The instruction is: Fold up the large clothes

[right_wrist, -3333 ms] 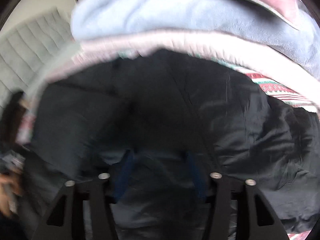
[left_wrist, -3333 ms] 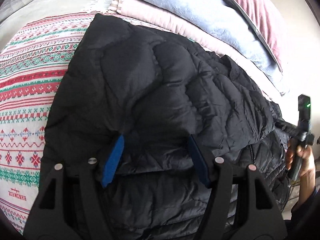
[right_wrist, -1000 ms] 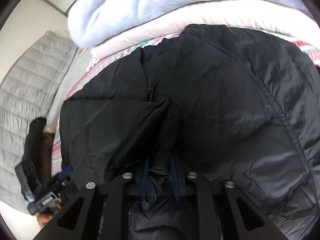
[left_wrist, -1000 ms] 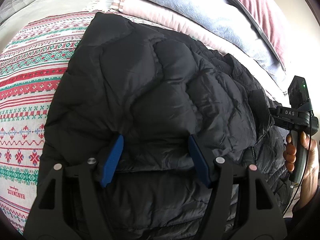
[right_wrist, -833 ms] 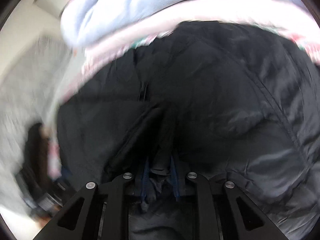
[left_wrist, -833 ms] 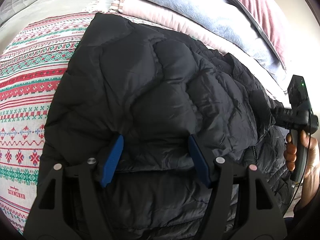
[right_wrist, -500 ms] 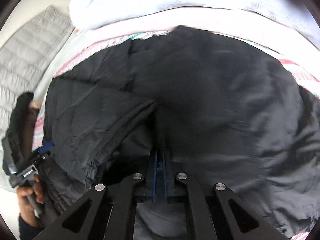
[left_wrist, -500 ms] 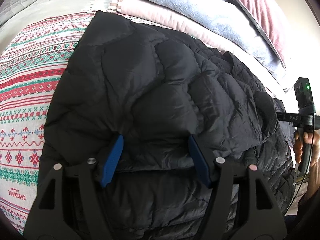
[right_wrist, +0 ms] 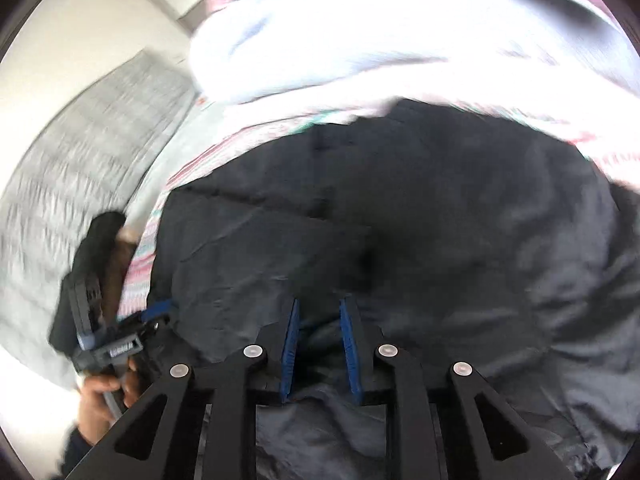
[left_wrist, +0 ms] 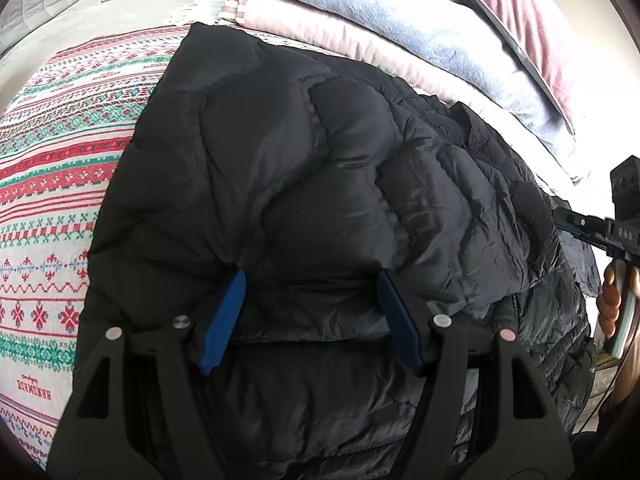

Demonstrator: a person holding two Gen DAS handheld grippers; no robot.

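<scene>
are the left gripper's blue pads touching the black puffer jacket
Touching. In the left wrist view, the left gripper stands wide with both blue pads pressed into the black puffer jacket, the fabric bulging between them.

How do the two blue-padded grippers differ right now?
The left gripper stands wide, its pads pressed into a puffy fold of the black jacket; the right gripper shows only a narrow gap, its jaws opening with no cloth pinched between them. The left view is sharp, the right blurred. Both have black arms and blue pads, and each is held in a hand over the same jacket.
</scene>
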